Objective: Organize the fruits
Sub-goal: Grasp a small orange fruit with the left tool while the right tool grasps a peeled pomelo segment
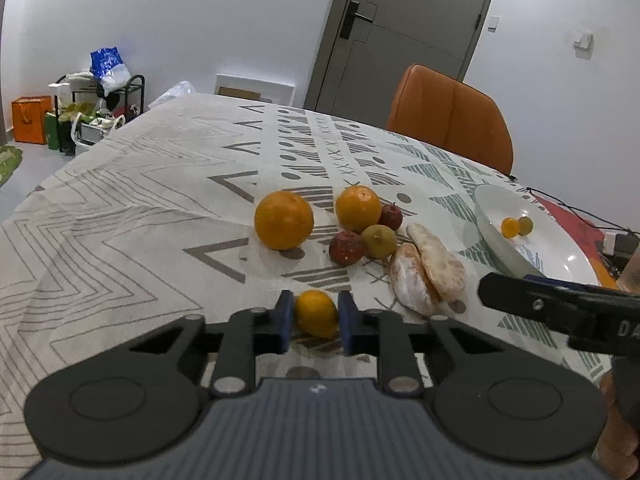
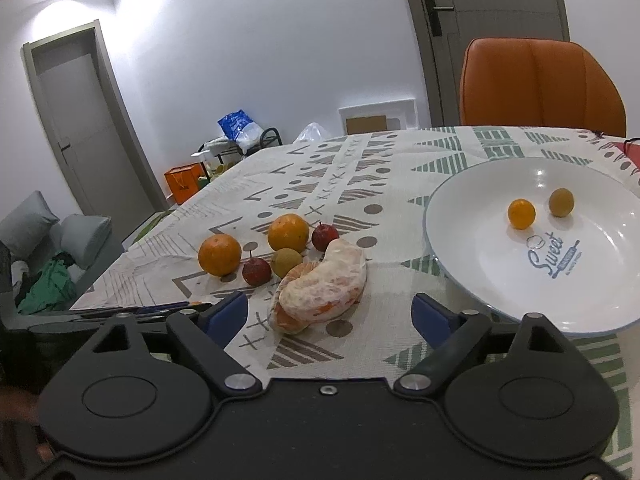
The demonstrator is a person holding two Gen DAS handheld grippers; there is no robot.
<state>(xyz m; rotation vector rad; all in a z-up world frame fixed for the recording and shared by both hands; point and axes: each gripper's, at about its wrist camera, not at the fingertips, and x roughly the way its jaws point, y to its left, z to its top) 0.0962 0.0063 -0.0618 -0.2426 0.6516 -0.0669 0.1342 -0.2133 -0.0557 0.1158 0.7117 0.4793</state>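
Observation:
My left gripper [image 1: 316, 316] is shut on a small orange kumquat [image 1: 316, 314] just above the patterned tablecloth. Ahead of it lie two oranges [image 1: 284, 220] [image 1: 358, 208], two small red fruits [image 1: 346, 248], a green-yellow fruit [image 1: 379, 241] and peeled orange segments [image 1: 428, 274]. My right gripper [image 2: 330, 312] is open and empty, its blue pads either side of the peeled segments [image 2: 320, 288]. The white plate [image 2: 460, 248] at the right holds a small orange fruit [image 2: 521, 214] and a small greenish fruit [image 2: 561, 202]. The plate also shows in the left wrist view [image 1: 560, 256].
An orange chair [image 2: 540, 84] stands behind the table's far edge. The right gripper's arm [image 1: 560, 308] crosses the right side of the left wrist view. A dark cable [image 1: 572, 210] lies beyond the plate. Bags and a rack [image 1: 80, 112] sit on the floor at left.

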